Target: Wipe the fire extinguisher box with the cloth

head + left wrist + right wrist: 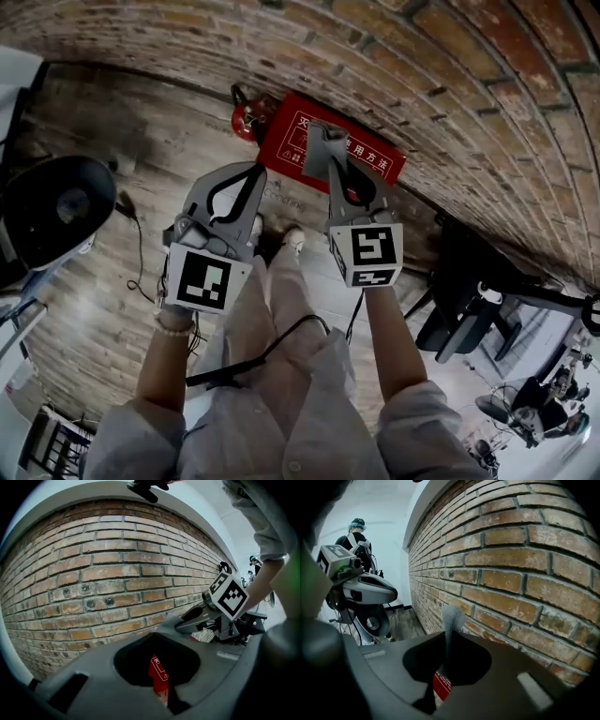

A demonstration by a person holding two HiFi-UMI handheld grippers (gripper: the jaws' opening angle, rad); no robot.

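The red fire extinguisher box [380, 157] with white print lies on the wooden floor against the brick wall [450, 84]. A red fire extinguisher [248, 114] stands at its left end. My right gripper [323, 142] hangs above the box, shut on a grey cloth [319, 157]. In the right gripper view the cloth [451, 620] sticks up between the jaws, and the box [440, 686] shows below. My left gripper [251, 169] is beside it to the left, shut and holding nothing. A strip of the box [159, 674] shows through the left gripper's jaw opening.
A black round fan [61, 202] stands on the floor at the left, with a cable [139, 253] trailing from it. A dark office chair [469, 309] is at the right. My shoes [295, 239] are just short of the box. A person [356, 536] stands far behind.
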